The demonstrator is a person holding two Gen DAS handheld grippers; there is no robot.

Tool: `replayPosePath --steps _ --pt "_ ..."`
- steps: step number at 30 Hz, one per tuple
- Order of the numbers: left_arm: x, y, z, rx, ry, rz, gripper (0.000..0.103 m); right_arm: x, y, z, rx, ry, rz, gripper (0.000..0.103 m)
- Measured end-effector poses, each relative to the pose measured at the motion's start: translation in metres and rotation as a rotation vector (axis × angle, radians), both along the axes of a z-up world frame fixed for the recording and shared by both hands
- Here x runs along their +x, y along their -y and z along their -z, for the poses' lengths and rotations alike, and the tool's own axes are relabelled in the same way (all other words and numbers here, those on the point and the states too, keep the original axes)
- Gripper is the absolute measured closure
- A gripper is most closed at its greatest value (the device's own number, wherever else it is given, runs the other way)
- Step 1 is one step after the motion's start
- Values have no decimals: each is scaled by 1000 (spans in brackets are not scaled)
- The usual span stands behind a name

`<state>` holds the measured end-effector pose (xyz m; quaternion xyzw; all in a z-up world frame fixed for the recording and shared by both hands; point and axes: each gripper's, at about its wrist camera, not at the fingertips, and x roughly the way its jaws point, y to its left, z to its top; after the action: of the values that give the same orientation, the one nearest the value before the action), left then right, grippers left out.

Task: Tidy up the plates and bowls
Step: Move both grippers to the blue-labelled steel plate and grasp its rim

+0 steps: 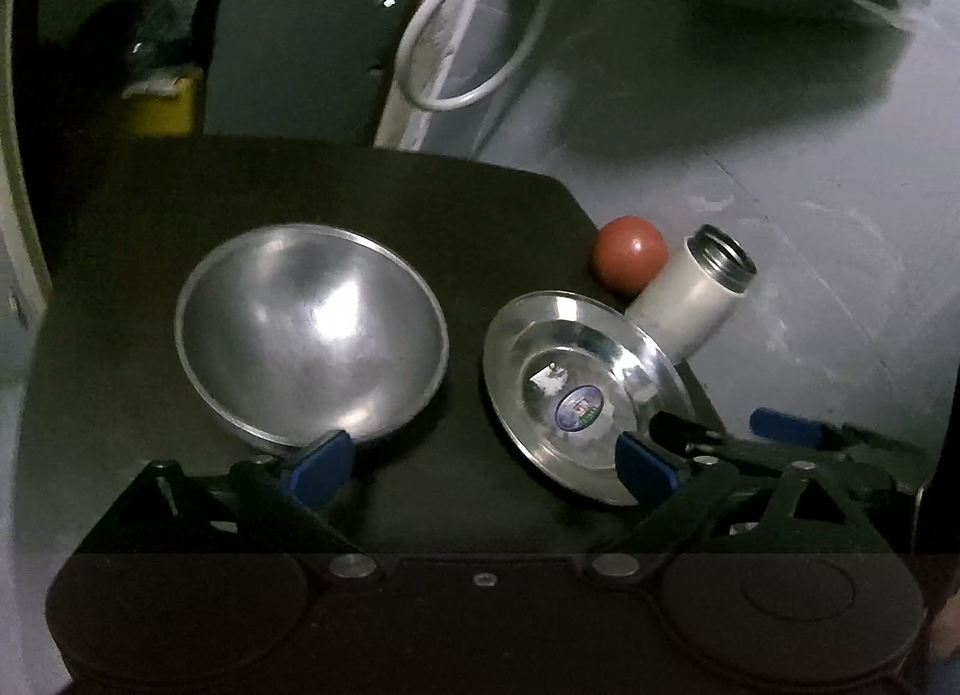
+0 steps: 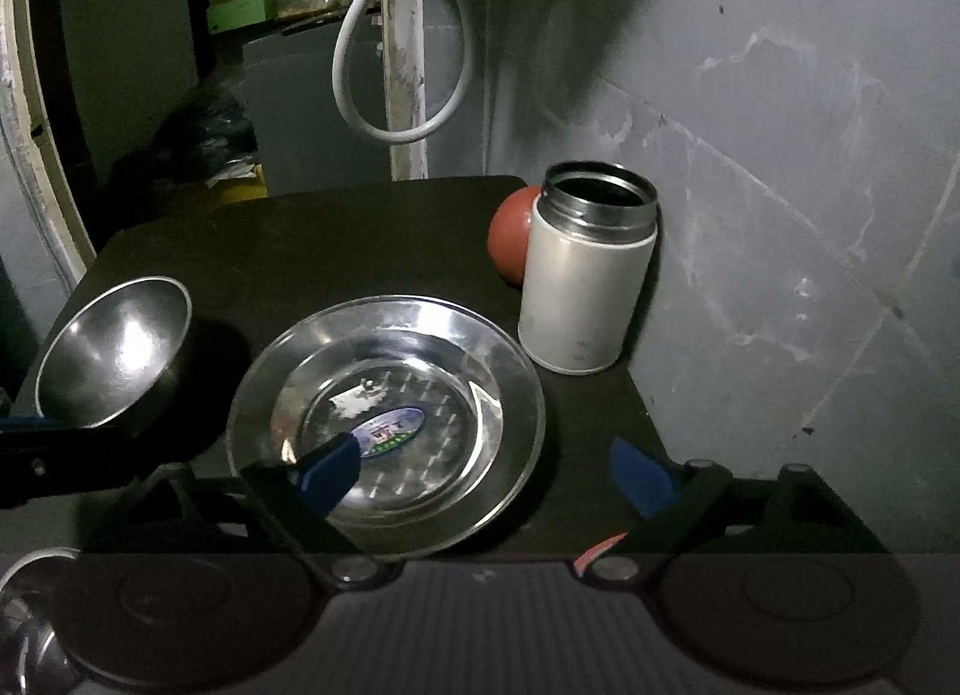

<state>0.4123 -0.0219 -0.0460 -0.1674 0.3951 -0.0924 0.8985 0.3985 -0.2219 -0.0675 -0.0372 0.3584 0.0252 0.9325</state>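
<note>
A steel bowl (image 1: 312,329) sits at the left of the black table (image 1: 300,185), and a steel plate (image 1: 585,389) with an oval sticker lies to its right. My left gripper (image 1: 480,473) is open; its left pad overlaps the bowl's near rim, its right pad overlaps the plate's near edge, and bare table lies between them. In the right wrist view my right gripper (image 2: 486,479) is open across the near right part of the plate (image 2: 390,413): the left pad is over the plate's inside, the right pad beyond its rim. The bowl (image 2: 114,353) is at the left.
A white flask (image 2: 585,287) with an open steel mouth stands behind the plate on the right, with a red ball (image 2: 510,233) behind it. A grey wall (image 2: 780,155) runs close along the table's right side. A white hose loop (image 2: 396,65) hangs at the back.
</note>
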Motion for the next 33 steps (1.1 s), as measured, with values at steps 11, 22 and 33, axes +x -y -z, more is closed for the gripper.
replayPosePath --steps 11,22,33 --pt "13 28 14 -29 -37 -74 25 14 9 12 21 -31 -41 20" --pt "33 30 32 -49 -89 -130 62 23 11 21 27 -53 -48 42" --pt "42 29 43 -55 -112 -122 75 32 18 28 53 -83 -42 70"
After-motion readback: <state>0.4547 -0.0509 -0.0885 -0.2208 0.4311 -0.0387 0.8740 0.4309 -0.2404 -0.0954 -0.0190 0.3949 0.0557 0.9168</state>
